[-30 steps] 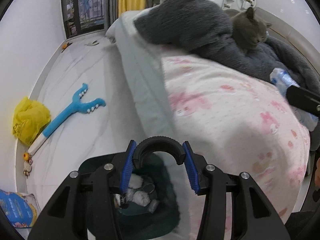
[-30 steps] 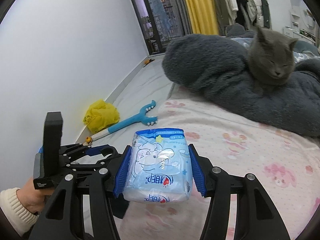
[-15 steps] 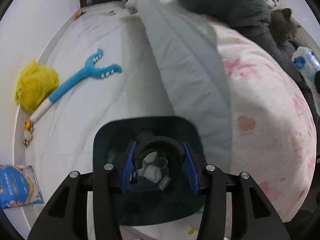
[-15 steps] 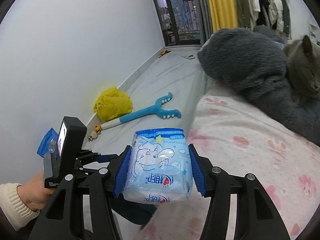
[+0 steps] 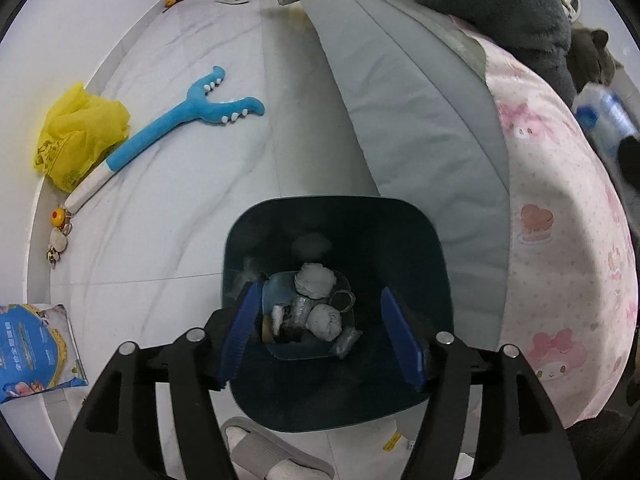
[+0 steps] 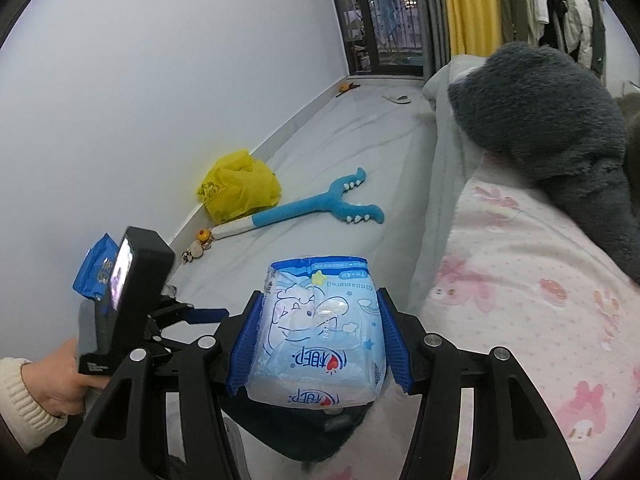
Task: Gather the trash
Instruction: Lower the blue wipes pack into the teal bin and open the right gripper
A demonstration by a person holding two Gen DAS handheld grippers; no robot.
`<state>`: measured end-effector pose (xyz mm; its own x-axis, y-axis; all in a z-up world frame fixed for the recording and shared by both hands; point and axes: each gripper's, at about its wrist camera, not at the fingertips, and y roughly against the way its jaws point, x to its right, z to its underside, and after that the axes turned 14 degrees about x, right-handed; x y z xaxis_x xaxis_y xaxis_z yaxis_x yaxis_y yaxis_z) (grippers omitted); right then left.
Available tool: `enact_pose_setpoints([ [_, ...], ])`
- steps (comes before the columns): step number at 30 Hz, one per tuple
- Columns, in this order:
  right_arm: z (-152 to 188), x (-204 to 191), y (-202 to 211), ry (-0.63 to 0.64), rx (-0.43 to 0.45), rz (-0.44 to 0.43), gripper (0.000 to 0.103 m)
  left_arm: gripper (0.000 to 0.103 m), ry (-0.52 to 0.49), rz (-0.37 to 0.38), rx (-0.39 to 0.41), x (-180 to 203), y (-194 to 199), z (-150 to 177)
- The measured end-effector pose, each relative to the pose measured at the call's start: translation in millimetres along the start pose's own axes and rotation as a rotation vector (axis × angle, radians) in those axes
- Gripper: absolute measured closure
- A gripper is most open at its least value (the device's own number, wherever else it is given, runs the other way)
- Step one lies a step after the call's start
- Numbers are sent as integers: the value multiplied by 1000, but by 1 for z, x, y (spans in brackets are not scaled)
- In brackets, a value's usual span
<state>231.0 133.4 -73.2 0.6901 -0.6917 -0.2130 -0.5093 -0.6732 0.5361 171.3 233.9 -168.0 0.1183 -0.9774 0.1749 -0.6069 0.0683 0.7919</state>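
My right gripper [image 6: 318, 344] is shut on a light blue tissue pack [image 6: 320, 332] and holds it in the air, over the dark bin [image 6: 304, 436] that shows below it. In the left wrist view my left gripper [image 5: 322, 336] is open and empty, hanging above the dark teal bin [image 5: 432, 256], which holds crumpled tissues [image 5: 316, 280] and other scraps. The tissue pack also shows at the right edge of the left wrist view [image 5: 604, 118]. The left gripper appears in the right wrist view [image 6: 192, 314], left of the pack.
The bin stands on the pale floor beside a bed with a pink cover [image 5: 560, 184]. A grey cat [image 5: 592, 52] lies on a dark blanket [image 6: 552, 112]. A yellow bag [image 5: 80, 128], a blue toy [image 5: 188, 120], a blue packet [image 5: 36, 348] and a slipper [image 5: 276, 456] lie on the floor.
My left gripper has let go of the bin's handle, opened and risen above the bin. My right gripper has carried the tissue pack left, off the bed and over the bin.
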Motion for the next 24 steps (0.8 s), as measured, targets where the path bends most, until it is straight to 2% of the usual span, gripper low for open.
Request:
enact_pose_setpoints([
  [5,8,-4,-18,9,-44,4,46,28,35,11,63,-16,14,-5],
  [13,27,-7,-52,-19,-131,-3,46,21,43,19,214,-29,47,-21],
  [19,41,-15,-75,-24,-195,-8,46,20,17,5,311,-31,68,-29],
  [24,54,-21,-91,-18,-258,-14,46,20,2,12,359,-31,79,-34],
])
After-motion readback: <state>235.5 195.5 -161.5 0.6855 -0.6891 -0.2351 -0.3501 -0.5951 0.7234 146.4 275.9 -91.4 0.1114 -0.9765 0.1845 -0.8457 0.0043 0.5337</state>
